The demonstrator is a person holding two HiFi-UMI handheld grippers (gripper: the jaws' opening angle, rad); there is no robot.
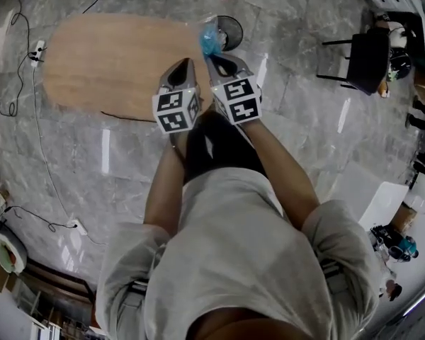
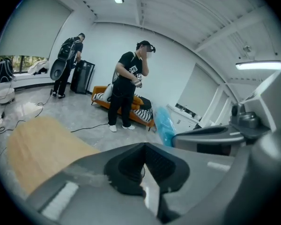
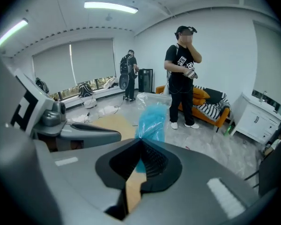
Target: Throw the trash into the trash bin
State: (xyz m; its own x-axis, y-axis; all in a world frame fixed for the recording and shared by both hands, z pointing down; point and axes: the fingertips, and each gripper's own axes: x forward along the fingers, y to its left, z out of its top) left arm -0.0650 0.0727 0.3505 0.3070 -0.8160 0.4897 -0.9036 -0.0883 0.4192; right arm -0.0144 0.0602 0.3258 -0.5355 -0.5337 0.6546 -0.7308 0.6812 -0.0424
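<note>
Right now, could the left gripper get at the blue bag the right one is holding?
Probably yes: the left gripper is close beside the right gripper with nothing between them, and the blue bag sticks out past the jaws. The left's shut jaws must open first.

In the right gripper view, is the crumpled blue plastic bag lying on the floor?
No, the right gripper pinches the crumpled blue plastic bag in its jaws.

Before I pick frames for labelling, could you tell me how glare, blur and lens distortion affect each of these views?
Head view: white glare streaks on the polished floor. Left gripper view: fisheye bending, dark corners, the wooden table blurred. Right gripper view: the same bending, the blue bag fairly sharp.
</note>
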